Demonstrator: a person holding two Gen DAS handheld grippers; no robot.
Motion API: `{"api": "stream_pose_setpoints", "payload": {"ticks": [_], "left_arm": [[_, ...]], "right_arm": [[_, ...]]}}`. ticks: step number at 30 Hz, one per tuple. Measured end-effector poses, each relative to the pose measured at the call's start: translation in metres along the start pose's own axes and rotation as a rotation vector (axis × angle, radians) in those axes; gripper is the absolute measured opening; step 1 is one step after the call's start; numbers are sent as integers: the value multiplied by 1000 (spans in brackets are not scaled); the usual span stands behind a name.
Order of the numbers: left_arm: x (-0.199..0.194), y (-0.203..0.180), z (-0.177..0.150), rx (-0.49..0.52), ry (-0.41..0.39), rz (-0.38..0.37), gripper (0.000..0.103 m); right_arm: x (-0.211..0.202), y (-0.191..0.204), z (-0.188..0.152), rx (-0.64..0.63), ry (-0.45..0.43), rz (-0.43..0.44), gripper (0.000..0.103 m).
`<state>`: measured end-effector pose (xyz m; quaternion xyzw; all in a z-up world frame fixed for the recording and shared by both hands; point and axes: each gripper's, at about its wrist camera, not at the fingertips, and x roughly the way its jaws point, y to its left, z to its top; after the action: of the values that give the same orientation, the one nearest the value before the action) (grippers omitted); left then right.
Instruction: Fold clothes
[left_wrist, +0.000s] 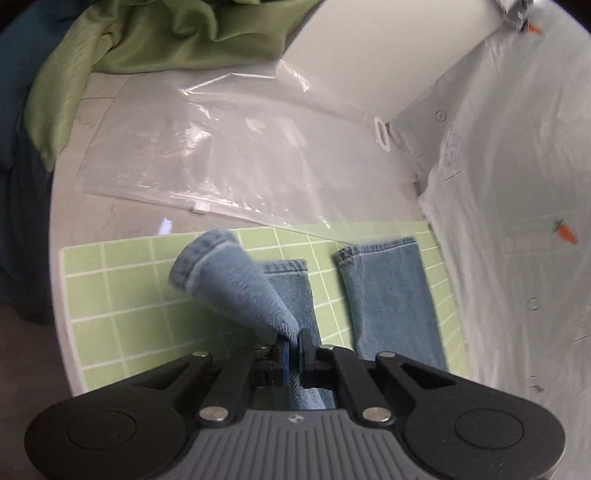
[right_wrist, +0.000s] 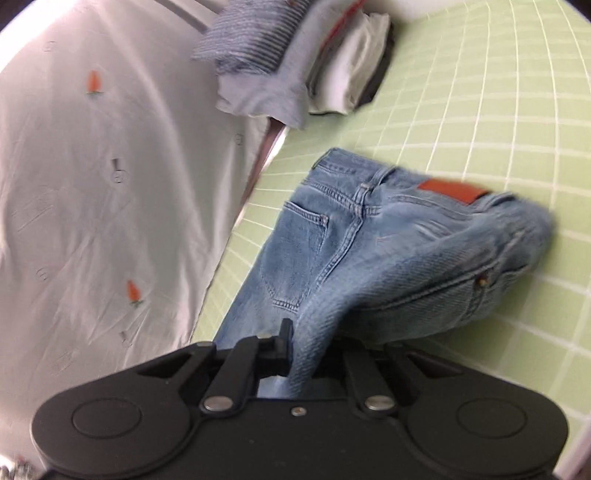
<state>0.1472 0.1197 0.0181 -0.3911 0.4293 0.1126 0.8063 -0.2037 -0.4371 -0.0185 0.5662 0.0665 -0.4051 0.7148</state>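
Left gripper (left_wrist: 293, 345): jaws pressing together on a pinch of denim, lifting one leg of the jeans (left_wrist: 388, 295) so that its hem is hanging ahead of the fingers, turned over and blurred. Just beyond and to the right of it, the other leg is lying flat on the green mat (left_wrist: 122, 295), hem pointing away from the tool.

Right gripper (right_wrist: 301, 345): jaws nearly closed around a raised ridge of denim at the hip; the right finger is hiding behind the cloth. Ahead of it the seat of the jeans (right_wrist: 351, 236) is resting on the green mat (right_wrist: 480, 129), back pocket and brown patch facing up, the far side bunching upward.

Further out from the left gripper: a clear plastic bag (left_wrist: 207, 162) lying flat past the mat, and green cloth (left_wrist: 147, 37) heaped at the far left. To the right, a white shirt (left_wrist: 517, 184) with small carrots is spreading out beside the mat.

Further out from the right gripper: the same white shirt (right_wrist: 92, 184) to the left, and a stack of clothes (right_wrist: 295, 62) sitting ahead, looking already folded.

Progress, as a judgement: the jeans are being carried mid-fold, one leg seemingly going over the other; lengthwise halving and the later folds appear outstanding, and the shirt is lying unfolded
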Motion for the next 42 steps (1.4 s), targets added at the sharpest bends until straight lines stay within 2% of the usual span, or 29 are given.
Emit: {"api": "stream_pose_setpoints", "payload": {"ticks": [3,6,9,10,11,13,14,16,18,22,26,29,32,33,34,35,36,37,38,39,42], "left_arm": [[25,-60,8,95,-25,-25,4],[66,-153,24,243,-42,-110,5],[116,-249,27,406,-59,-122,18],[125,-259,23,438,-56,-110,31],[128,-255,16,453,-49,-88,40],[135,-246,3,484,-35,-46,84],[138,-242,-4,499,-28,-24,90],[144,-233,-18,530,-14,19,92],[151,-224,-31,560,1,62,92],[165,-174,-47,494,77,151,92],[173,-161,-49,469,78,159,92],[178,-155,-50,454,73,158,90],[186,-157,-49,451,53,168,80],[188,-160,-49,456,41,184,70],[190,-163,-49,466,27,205,56],[192,-165,-49,476,14,225,45],[194,-165,-48,484,10,234,12],[194,-163,-46,478,13,227,13],[194,-159,-43,463,18,213,12],[192,-155,-42,458,30,197,4],[176,-137,-41,456,83,148,3]], "right_arm": [[27,30,17,-65,-6,-19,7],[76,70,50,-189,20,-39,8],[148,109,86,-285,42,-65,14],[168,118,94,-292,45,-89,30],[181,128,96,-287,59,-115,56],[190,141,92,-297,59,-127,73],[185,142,84,-329,32,-120,79],[174,133,66,-389,14,-150,83],[160,111,50,-381,21,-215,83],[137,63,35,-245,35,-300,83],[135,33,38,-122,25,-337,85],[143,24,41,-73,22,-336,85],[157,22,46,-59,5,-350,87],[163,21,48,-58,-2,-358,87],[168,21,50,-57,-9,-365,86],[173,21,52,-56,-19,-371,77],[174,20,55,-56,-36,-374,63],[177,16,60,-41,-29,-370,36],[176,11,66,-12,-22,-342,31],[174,9,73,6,-20,-324,29],[148,24,101,-121,-59,-270,23]]}}
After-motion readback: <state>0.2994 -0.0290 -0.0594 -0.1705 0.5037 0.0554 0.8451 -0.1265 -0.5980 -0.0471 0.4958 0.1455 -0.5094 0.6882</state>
